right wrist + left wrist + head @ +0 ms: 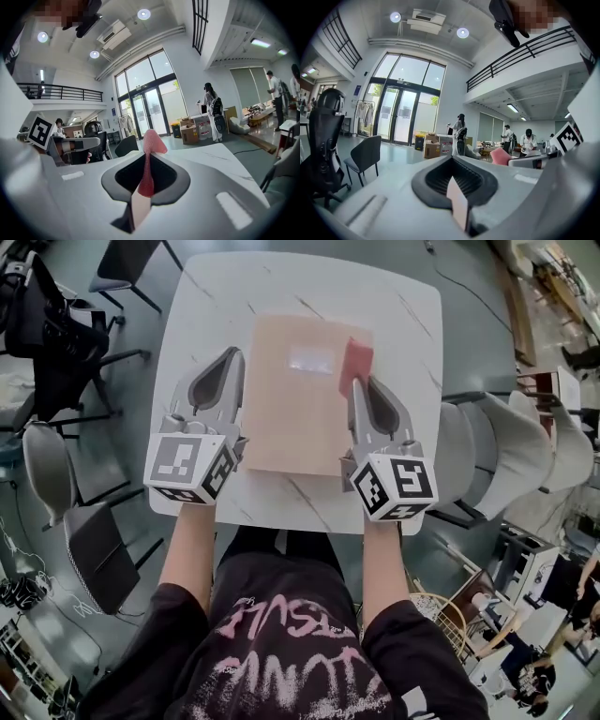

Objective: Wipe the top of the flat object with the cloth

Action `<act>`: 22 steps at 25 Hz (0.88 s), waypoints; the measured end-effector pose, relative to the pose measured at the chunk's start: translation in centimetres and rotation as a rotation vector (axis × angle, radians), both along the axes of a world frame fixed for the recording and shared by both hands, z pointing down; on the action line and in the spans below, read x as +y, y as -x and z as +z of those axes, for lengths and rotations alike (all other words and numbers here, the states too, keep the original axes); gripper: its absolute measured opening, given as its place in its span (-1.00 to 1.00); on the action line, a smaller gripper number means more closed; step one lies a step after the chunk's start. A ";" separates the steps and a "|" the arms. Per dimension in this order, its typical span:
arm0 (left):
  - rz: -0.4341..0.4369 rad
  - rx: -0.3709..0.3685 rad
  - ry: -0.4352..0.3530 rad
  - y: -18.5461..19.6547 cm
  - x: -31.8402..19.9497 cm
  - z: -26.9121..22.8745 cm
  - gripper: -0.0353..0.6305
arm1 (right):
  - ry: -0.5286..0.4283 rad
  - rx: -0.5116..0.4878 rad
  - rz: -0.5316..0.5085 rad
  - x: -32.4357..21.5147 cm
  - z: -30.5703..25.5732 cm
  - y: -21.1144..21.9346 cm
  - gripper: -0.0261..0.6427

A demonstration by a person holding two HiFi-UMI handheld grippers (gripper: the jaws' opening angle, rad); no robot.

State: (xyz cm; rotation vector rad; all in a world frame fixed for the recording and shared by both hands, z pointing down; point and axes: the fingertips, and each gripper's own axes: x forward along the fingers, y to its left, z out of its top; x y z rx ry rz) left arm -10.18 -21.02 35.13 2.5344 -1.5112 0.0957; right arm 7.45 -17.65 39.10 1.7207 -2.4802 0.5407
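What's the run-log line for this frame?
left gripper: shut, empty, at left edge of flat board | right gripper: shut on pink cloth, over board's far-right corner

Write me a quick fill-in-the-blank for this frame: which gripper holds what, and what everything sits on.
1. The pink cloth is pinched between the jaws of the person's ___ gripper.
2. The flat tan object lies on a ___ table.
3. The left gripper has its jaws together, and between them is ___.

Missing words: right; white; nothing
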 end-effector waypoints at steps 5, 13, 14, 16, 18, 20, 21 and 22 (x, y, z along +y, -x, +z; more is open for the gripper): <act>-0.004 -0.017 0.022 0.3 0.1 1.7 -0.89 | 0.030 -0.005 -0.001 0.1 1.4 0.1 -0.78; 0.001 -0.045 0.049 -0.1 0.5 3.9 -0.89 | 0.073 -0.012 0.000 0.6 3.5 0.1 -0.78; 0.004 -0.045 0.050 -0.2 0.6 4.2 -0.89 | 0.077 -0.013 0.000 0.7 3.8 0.1 -0.78; 0.003 -0.046 0.057 -0.2 0.7 4.8 -0.89 | 0.085 -0.013 0.001 0.8 4.2 0.0 -0.78; -0.006 -0.050 0.070 -0.2 0.8 5.2 -0.89 | 0.093 -0.013 0.003 1.0 4.6 -0.1 -0.78; -0.008 -0.052 0.080 -0.1 0.9 5.8 -0.89 | 0.100 -0.016 0.004 1.2 4.9 -0.2 -0.78; -0.007 -0.050 0.083 0.0 1.0 6.0 -0.89 | 0.104 -0.017 0.005 1.3 5.0 -0.3 -0.78; -0.010 -0.048 0.087 0.1 1.1 6.2 -0.89 | 0.107 -0.019 0.008 1.4 5.2 -0.4 -0.78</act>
